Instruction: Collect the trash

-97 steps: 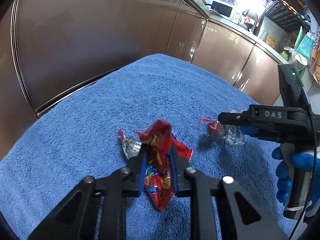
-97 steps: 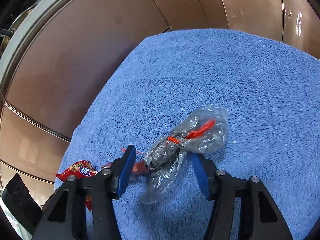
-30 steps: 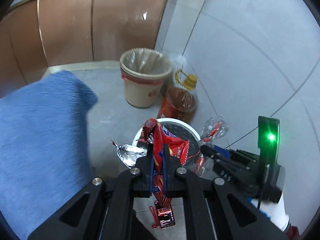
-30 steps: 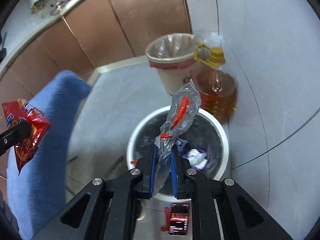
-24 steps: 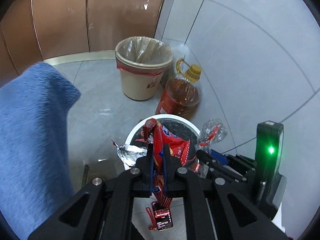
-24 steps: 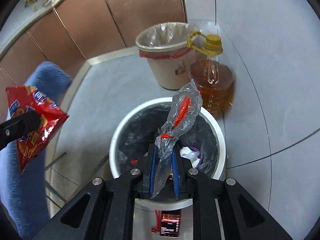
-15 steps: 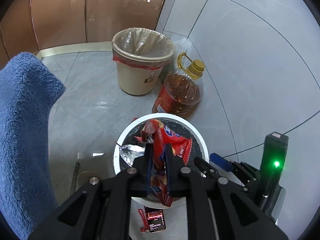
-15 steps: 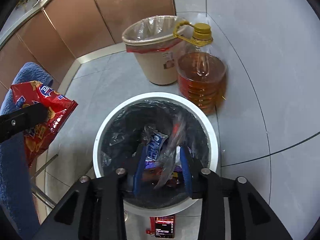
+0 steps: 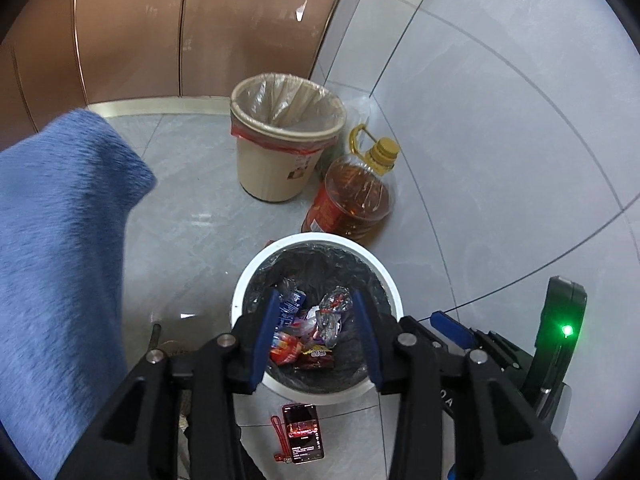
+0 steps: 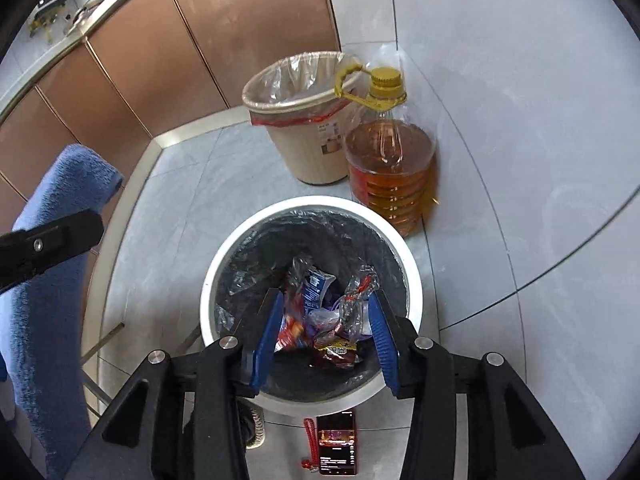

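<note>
A white trash bin (image 9: pixel 256 276) with a black liner stands on the floor below both grippers; it also shows in the right wrist view (image 10: pixel 308 204). Inside lie the red snack wrapper (image 9: pixel 285 349), the clear plastic wrapper with red strip (image 10: pixel 358 288) and other trash. My left gripper (image 9: pixel 316 332) is open and empty above the bin. My right gripper (image 10: pixel 326 332) is open and empty above the bin; its blue pad shows at the right in the left wrist view (image 9: pixel 450 326).
A beige bin (image 9: pixel 280 152) with a clear liner and a big oil bottle (image 9: pixel 356 196) stand behind the white bin. A phone (image 9: pixel 303 434) with a red strap lies on the floor in front. The blue towel-covered table (image 9: pixel 52 248) is on the left. Brown cabinets stand behind.
Both grippers carried wrappers from the blue towel over the white bin and opened. The red snack wrapper and the clear plastic wrapper now lie in the bin.
</note>
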`<state>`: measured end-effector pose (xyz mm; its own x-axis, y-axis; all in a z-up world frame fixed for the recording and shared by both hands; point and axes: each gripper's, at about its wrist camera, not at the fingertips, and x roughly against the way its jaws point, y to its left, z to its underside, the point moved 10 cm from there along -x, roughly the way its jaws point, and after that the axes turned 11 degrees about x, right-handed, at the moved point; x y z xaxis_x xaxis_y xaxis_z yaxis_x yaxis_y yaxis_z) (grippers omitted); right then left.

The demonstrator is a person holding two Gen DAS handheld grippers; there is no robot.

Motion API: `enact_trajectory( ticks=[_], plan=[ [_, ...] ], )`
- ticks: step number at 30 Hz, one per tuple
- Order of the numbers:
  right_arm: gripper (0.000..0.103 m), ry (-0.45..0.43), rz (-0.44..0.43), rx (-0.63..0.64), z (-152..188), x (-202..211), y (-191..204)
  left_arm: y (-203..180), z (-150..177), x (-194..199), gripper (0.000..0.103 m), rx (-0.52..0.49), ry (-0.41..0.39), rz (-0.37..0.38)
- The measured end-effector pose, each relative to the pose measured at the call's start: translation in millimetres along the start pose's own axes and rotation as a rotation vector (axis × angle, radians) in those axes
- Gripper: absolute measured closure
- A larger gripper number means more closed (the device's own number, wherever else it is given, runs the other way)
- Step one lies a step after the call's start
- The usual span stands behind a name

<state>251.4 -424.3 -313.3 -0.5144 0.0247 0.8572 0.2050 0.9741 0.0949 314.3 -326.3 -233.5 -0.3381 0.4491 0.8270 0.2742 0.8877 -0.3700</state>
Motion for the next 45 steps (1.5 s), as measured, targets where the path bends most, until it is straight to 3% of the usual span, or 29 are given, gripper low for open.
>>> enact_trajectory(
  ticks=[23, 33, 37, 45],
  plan=[
    [0.056, -0.206, -0.108, 0.201, -5, 147, 144, 81, 35, 188, 0.066, 0.005, -0.281, -0.094],
    [0.050, -0.290, -0.167, 0.289, 1, 200, 212, 138, 60, 268, 0.065, 0.070, -0.403, -0.151],
    [0.049, -0.313, -0.194, 0.323, 8, 217, 238, 167, 70, 300, 0.052, 0.115, -0.459, -0.190],
    [0.046, -0.375, -0.217, 0.380, 23, 252, 281, 220, 96, 357, 0.046, 0.187, -0.559, -0.299]
  ],
)
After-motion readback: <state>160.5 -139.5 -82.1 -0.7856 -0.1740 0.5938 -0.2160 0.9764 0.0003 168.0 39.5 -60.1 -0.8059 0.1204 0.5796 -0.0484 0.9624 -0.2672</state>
